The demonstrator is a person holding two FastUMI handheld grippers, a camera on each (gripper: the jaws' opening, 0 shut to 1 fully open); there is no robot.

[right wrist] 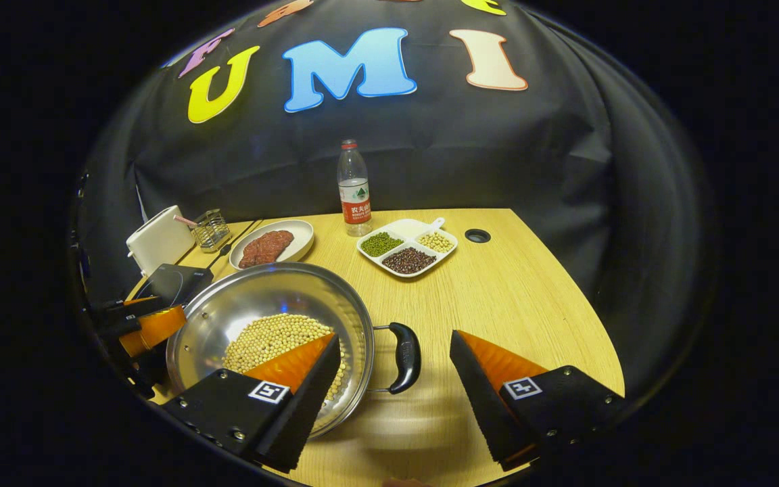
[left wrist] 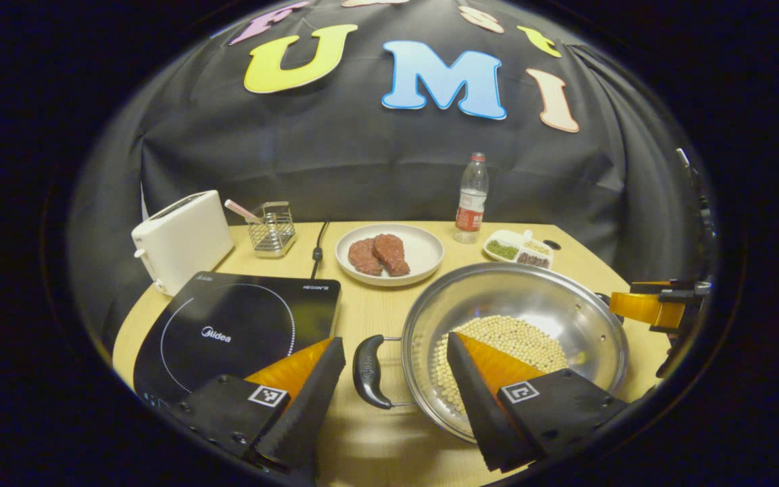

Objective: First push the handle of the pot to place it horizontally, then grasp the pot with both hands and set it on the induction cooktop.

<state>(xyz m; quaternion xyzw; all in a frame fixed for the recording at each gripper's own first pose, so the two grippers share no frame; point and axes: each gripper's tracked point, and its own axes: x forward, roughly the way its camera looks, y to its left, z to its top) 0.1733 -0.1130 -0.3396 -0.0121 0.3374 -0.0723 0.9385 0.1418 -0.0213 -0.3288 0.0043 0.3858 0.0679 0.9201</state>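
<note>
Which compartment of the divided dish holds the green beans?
In the right gripper view, the divided dish holds green beans in its leftmost compartment; the others hold dark beans and pale ones.

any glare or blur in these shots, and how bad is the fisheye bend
Left gripper view: glare on the cooktop and the pot's inner wall; the table edge bows strongly. Right gripper view: a bright sheen inside the pot, a soft shadow under its handle, and the table rim curves. Both look sharp at centre, dim toward the edges.
</note>
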